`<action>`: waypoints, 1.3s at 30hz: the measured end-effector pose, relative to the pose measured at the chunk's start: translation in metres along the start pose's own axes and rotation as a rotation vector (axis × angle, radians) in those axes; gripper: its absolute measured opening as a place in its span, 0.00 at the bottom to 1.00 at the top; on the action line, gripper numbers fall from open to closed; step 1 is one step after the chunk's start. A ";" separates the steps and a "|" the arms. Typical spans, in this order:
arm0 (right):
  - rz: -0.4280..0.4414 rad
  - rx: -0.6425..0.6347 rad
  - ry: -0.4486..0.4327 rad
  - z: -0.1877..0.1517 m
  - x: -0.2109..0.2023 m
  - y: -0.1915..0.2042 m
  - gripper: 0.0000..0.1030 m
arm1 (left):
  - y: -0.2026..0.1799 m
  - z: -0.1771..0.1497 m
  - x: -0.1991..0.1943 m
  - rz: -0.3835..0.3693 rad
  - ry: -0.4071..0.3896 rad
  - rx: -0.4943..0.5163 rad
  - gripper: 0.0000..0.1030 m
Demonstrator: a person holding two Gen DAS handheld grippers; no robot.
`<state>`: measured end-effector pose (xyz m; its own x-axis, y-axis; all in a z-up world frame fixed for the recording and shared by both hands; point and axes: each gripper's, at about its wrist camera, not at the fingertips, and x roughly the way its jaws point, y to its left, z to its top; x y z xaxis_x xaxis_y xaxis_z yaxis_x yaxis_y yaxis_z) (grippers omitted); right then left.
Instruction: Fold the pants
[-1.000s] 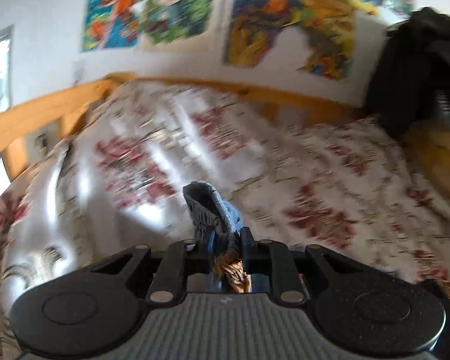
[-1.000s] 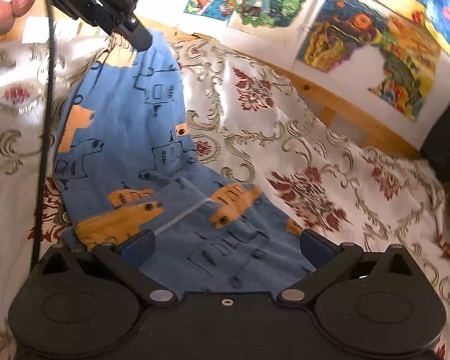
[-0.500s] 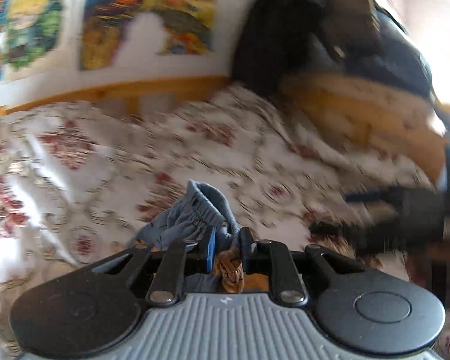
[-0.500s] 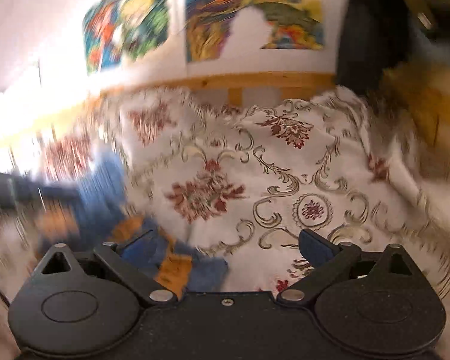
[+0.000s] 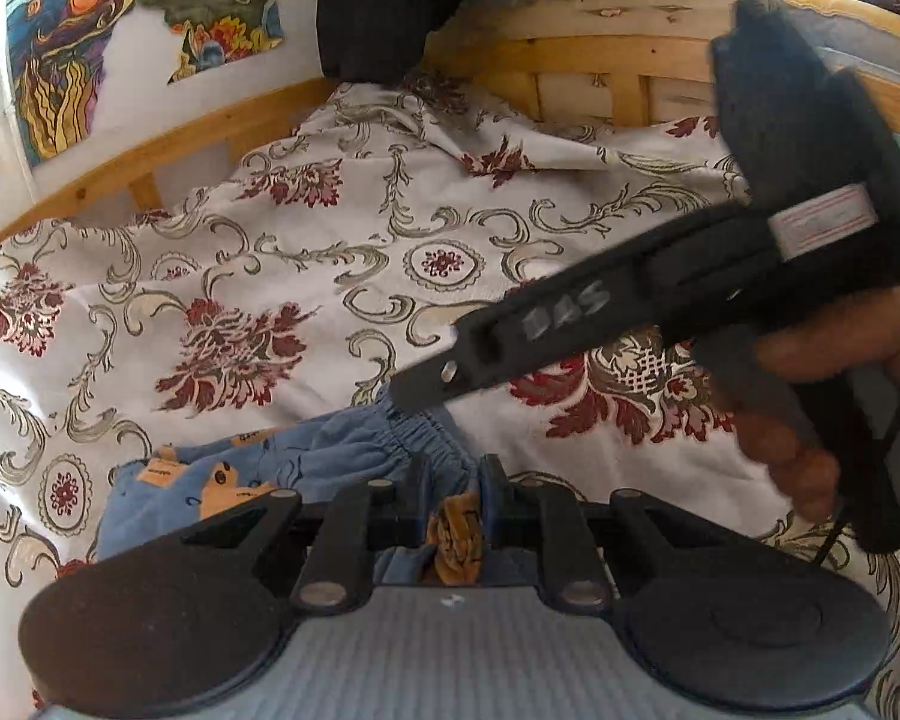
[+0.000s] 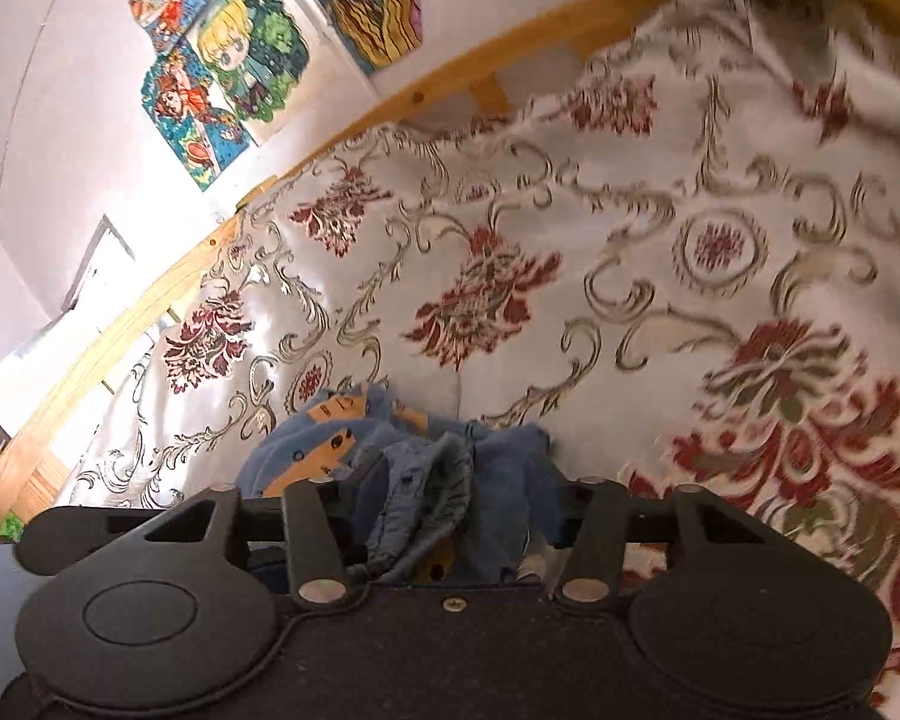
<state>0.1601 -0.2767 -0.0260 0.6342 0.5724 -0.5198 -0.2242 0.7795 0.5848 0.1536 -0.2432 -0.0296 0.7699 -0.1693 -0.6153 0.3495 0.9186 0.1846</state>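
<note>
Left gripper (image 5: 453,501) is clenched on the waistband of the pants (image 5: 306,462), which lie bunched low centre on the floral bedspread (image 5: 342,252). Right gripper (image 6: 456,504) has blue cloth gathered between its fingers; whether it is clamped, I cannot tell. Both holds at one end presumably serve to lift and spread the garment.

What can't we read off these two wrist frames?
- Left wrist: most of the pants hidden behind the left gripper.
- Left wrist: right gripper motion-blurred; its fingertips unclear.
- Right wrist: whether the right gripper pinches the bunched pants; the cloth covers its fingers.
- Right wrist: bedspread at right, blurred.
</note>
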 end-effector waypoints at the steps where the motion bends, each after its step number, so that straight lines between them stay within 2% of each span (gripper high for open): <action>1: 0.007 0.011 0.009 0.000 0.003 -0.001 0.50 | -0.001 0.000 -0.001 -0.003 -0.006 0.000 0.18; 4: 0.044 0.070 0.034 -0.001 0.011 -0.007 0.49 | -0.004 0.000 -0.007 -0.010 -0.020 0.013 0.18; 6: 0.060 0.114 0.047 -0.002 0.015 -0.010 0.38 | -0.006 -0.004 -0.010 -0.008 -0.030 0.035 0.18; 7: 0.062 0.131 0.048 -0.003 0.016 -0.011 0.28 | -0.007 -0.004 -0.010 -0.008 -0.033 0.040 0.18; 10: 0.045 0.133 0.031 -0.004 0.012 -0.009 0.19 | -0.005 -0.004 -0.011 -0.016 -0.036 0.022 0.18; 16: -0.063 -0.021 -0.014 -0.003 -0.005 0.009 0.17 | -0.009 -0.002 -0.010 -0.055 -0.052 0.017 0.18; 21: -0.117 -0.040 0.063 -0.014 0.014 0.000 0.19 | -0.005 -0.014 0.012 -0.092 0.036 -0.011 0.21; 24: -0.142 -0.062 0.064 -0.015 0.013 0.000 0.31 | 0.009 -0.018 0.007 -0.138 0.046 -0.088 0.30; 26: -0.170 -0.086 0.050 -0.013 0.009 0.001 0.53 | 0.021 -0.023 -0.004 -0.170 0.037 -0.137 0.48; 28: -0.196 -0.105 0.035 -0.012 0.005 0.001 0.58 | 0.036 -0.028 -0.022 -0.158 0.006 -0.189 0.55; 29: -0.208 -0.111 0.028 -0.012 0.003 0.002 0.64 | 0.045 -0.032 -0.032 -0.142 -0.020 -0.219 0.57; 30: -0.227 -0.118 0.016 -0.012 0.001 0.003 0.68 | 0.056 -0.036 -0.043 -0.106 -0.054 -0.257 0.59; 31: -0.257 -0.133 0.000 -0.013 -0.001 0.006 0.77 | 0.064 -0.037 -0.050 -0.059 -0.073 -0.285 0.69; 32: -0.283 -0.148 -0.017 -0.014 -0.003 0.009 0.85 | 0.073 -0.040 -0.056 0.029 -0.090 -0.326 0.78; 34: -0.366 -0.173 -0.065 -0.020 -0.008 0.018 0.93 | 0.092 -0.045 -0.058 0.171 -0.096 -0.405 0.84; 37: -0.516 -0.212 -0.156 -0.035 -0.012 0.038 0.96 | 0.120 -0.057 -0.045 0.311 -0.032 -0.519 0.83; 39: -0.578 -0.240 -0.202 -0.046 -0.010 0.054 0.97 | 0.136 -0.072 -0.035 0.346 0.013 -0.587 0.81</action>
<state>0.1081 -0.2285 -0.0177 0.8232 0.0040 -0.5677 0.0500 0.9956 0.0795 0.1354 -0.0866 -0.0386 0.7774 0.1703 -0.6056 -0.2665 0.9611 -0.0719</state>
